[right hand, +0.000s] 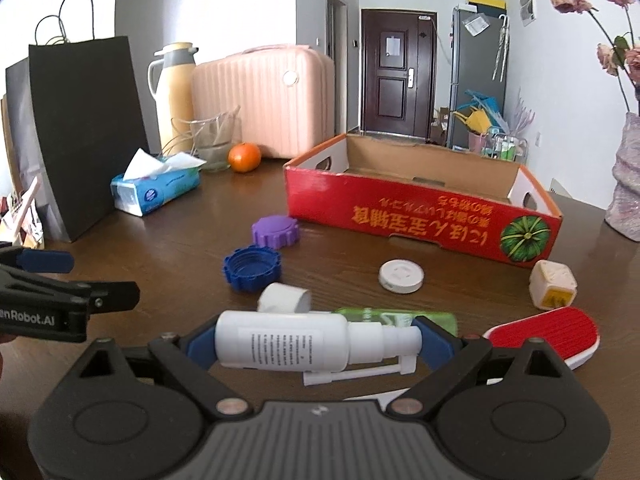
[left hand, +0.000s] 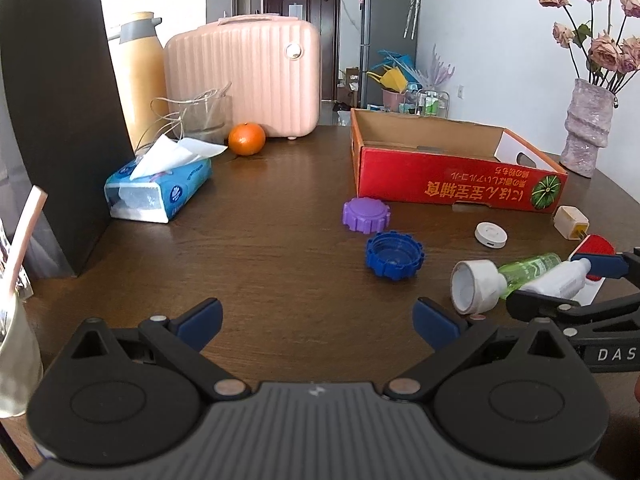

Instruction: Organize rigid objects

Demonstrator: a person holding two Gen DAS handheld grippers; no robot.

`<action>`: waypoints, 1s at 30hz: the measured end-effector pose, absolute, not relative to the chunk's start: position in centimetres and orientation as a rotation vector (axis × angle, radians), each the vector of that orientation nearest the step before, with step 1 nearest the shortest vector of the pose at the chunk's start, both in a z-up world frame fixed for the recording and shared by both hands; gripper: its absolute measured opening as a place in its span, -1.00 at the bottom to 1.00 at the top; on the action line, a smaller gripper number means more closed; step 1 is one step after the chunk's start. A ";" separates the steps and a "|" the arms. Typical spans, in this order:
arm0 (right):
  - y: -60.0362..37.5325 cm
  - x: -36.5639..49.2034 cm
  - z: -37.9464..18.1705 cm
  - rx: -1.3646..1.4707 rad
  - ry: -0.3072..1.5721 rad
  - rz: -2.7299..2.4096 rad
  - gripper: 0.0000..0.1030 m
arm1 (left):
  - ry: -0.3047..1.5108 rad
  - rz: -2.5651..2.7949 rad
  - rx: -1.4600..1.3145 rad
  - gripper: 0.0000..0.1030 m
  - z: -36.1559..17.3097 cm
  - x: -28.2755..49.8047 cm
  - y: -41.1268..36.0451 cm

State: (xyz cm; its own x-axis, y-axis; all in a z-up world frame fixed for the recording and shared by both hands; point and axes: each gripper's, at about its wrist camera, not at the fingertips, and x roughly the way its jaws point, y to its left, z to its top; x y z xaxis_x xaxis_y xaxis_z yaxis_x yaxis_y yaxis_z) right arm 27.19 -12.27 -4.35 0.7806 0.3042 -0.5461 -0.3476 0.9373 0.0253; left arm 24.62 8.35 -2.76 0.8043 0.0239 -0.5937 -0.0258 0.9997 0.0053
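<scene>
My right gripper (right hand: pixel 316 344) is shut on a white spray bottle (right hand: pixel 288 346), held crosswise just above the table; it also shows in the left wrist view (left hand: pixel 560 280). A green bottle with a white cap (left hand: pixel 480 284) lies beside it. A purple lid (left hand: pixel 366 215), a blue lid (left hand: pixel 394 255), a white round disc (left hand: pixel 492 234), a cream plug cube (left hand: pixel 570 222) and a red-topped brush (right hand: pixel 548 334) lie on the table in front of the open red cardboard box (left hand: pixel 440 178). My left gripper (left hand: pixel 318 320) is open and empty, low over the table.
A tissue pack (left hand: pixel 160 188), an orange (left hand: pixel 247 139), a glass beaker (left hand: pixel 204 116), a thermos (left hand: pixel 140 76), a pink case (left hand: pixel 248 76) and a black paper bag (left hand: pixel 60 120) stand at the left and back. A vase of dried roses (left hand: pixel 586 128) stands at the right.
</scene>
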 end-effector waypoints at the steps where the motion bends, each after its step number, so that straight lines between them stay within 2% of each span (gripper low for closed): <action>1: -12.6 27.2 -4.3 -0.077 0.572 0.350 0.88 | 0.634 0.028 -0.001 1.00 -2.6 24.7 8.2; 19: -18.7 28.7 -4.0 0.000 0.513 0.238 0.88 | 0.621 0.022 0.048 1.00 -1.0 27.3 4.1; 30: -21.0 29.7 -4.3 0.053 0.487 0.149 0.88 | 0.648 0.047 0.079 1.00 -0.1 33.7 2.9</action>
State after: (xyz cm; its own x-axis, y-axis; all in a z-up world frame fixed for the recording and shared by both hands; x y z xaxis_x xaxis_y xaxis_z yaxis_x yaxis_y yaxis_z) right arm 29.65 -21.00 -4.32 0.8733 0.1553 -0.4617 -0.1300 0.9878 0.0863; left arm 33.74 2.90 -0.13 0.7964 0.0687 -0.6008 -0.0192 0.9959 0.0884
